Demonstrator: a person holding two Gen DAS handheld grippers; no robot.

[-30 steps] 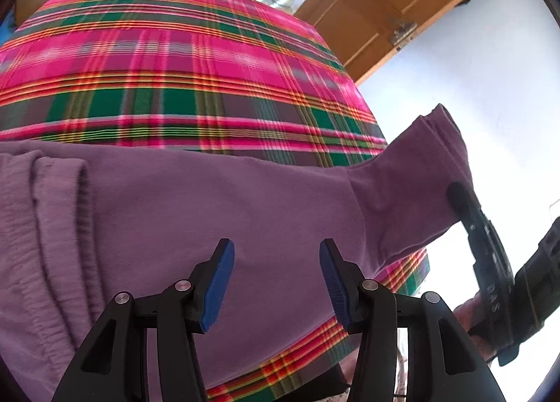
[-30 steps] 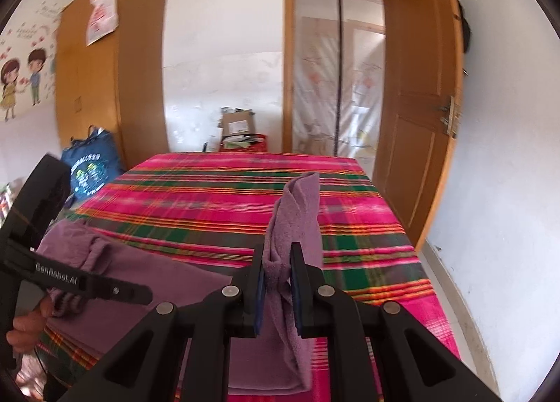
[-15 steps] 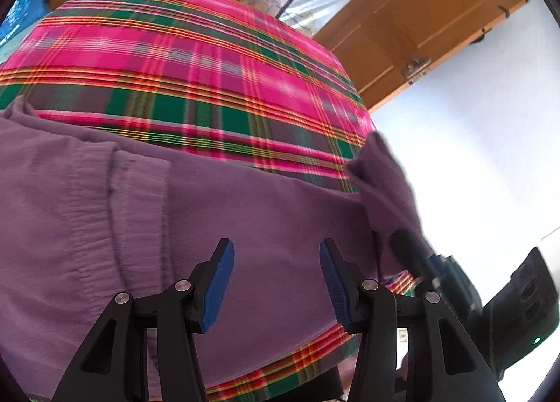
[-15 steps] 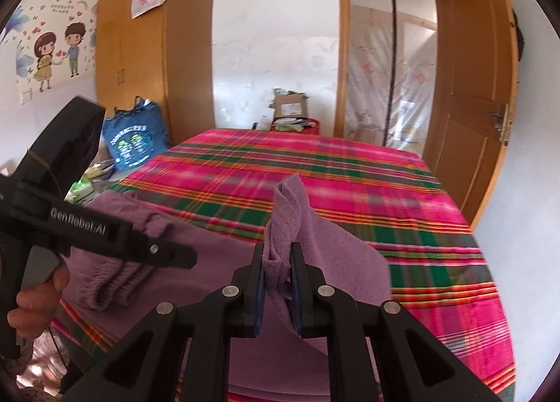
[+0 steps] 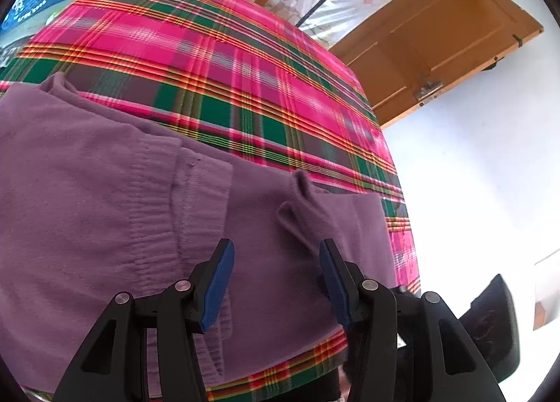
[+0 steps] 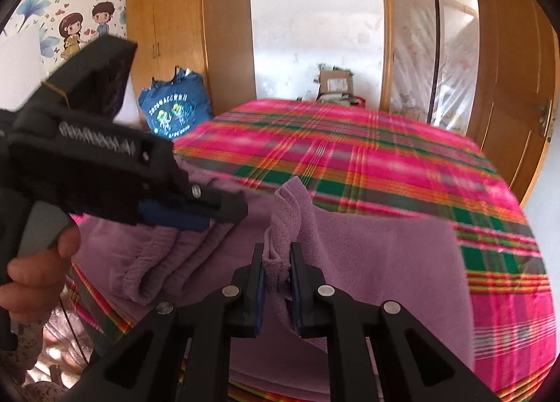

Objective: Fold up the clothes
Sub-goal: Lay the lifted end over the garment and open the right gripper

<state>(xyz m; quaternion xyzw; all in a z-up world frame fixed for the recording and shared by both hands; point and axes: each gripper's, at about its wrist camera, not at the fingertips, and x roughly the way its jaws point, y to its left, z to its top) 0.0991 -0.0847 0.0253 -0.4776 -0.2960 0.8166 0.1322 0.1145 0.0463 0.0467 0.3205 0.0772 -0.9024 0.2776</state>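
A purple garment (image 5: 105,199) with a ribbed waistband lies on the near edge of a bed covered in pink and green plaid (image 5: 224,62). My left gripper (image 5: 276,262) is open and empty, hovering just above the garment's middle. My right gripper (image 6: 277,262) is shut on a bunched end of the purple garment (image 6: 385,262), holding it up over the folded-over part. The left gripper's body (image 6: 105,171) shows at the left in the right wrist view, and the right gripper's body (image 5: 490,325) at the lower right in the left wrist view.
A wooden wardrobe (image 6: 189,37) and a blue bag (image 6: 175,111) stand left of the bed. A cardboard box (image 6: 334,81) sits beyond the far end. An open wooden door (image 6: 521,94) is at the right. The bed edge is right below me.
My right gripper has carried the garment's end leftward over the rest, folding it across. The left gripper stayed open above the cloth, and the two grippers have come closer together.
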